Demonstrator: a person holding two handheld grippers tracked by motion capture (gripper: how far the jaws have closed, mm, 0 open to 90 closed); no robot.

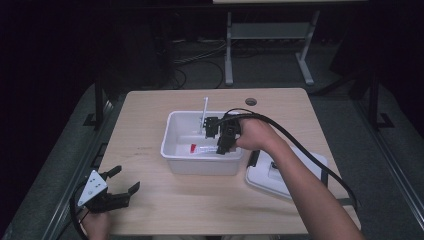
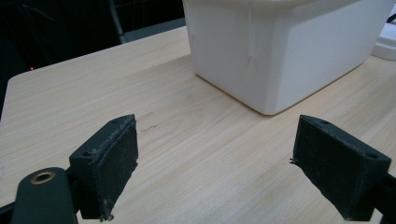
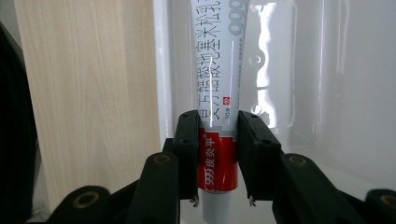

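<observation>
The right claw (image 3: 217, 154) is pinching the soft, light white-and-red ointment tube (image 3: 217, 93) near its red cap end at lower centre, inside the white plastic bin (image 1: 172, 150), while the left claw (image 2: 215, 172) is resting spread.

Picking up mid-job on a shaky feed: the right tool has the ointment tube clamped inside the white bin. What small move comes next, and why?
Probably a short straight lift. The right tool is shut on the ointment tube near its red end, inside the white bin, so raising it clears the wall before any sideways travel. The left tool sits open, apart from the bin.
</observation>
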